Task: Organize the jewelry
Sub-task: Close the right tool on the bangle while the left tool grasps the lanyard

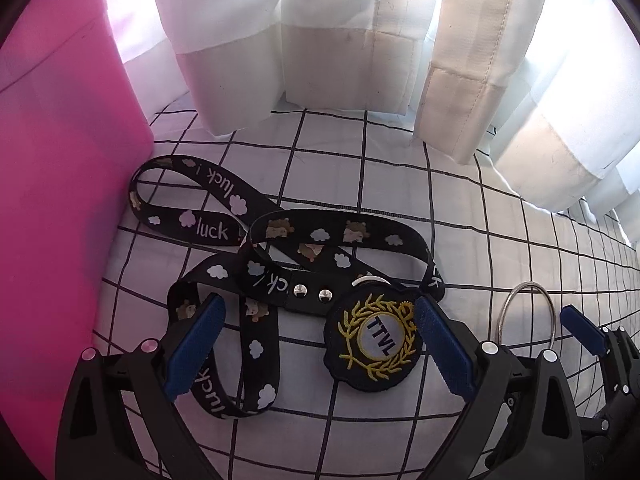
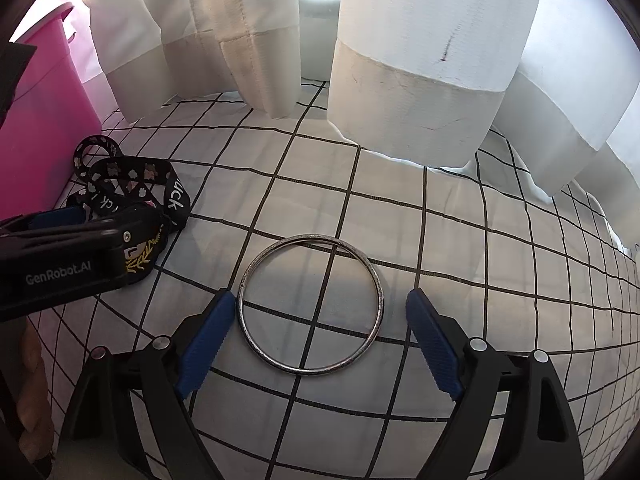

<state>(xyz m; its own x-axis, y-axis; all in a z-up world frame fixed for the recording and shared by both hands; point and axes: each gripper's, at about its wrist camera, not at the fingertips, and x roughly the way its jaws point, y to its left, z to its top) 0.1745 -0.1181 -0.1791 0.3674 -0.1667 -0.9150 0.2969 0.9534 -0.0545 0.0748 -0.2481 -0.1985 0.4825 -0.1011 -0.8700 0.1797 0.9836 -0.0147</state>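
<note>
A black lanyard [image 1: 280, 248] printed with clouds, bears and "luck" lies coiled on the checked cloth, with a black embroidered badge [image 1: 374, 342] at its end. My left gripper [image 1: 316, 328] is open, its blue pads on either side of the lanyard and badge. A silver bangle [image 2: 310, 306] lies flat on the cloth between the blue pads of my open right gripper [image 2: 320, 316]. The bangle also shows in the left wrist view [image 1: 526, 316]. The lanyard [image 2: 132, 184] lies at the left of the right wrist view, partly hidden behind the left gripper's body [image 2: 60, 260].
A pink plastic bin [image 1: 60, 200] stands at the left, close to the lanyard; it also shows in the right wrist view [image 2: 40, 136]. White curtains [image 2: 400, 60] hang down to the cloth along the back. The white cloth with black grid lines [image 2: 480, 260] covers the surface.
</note>
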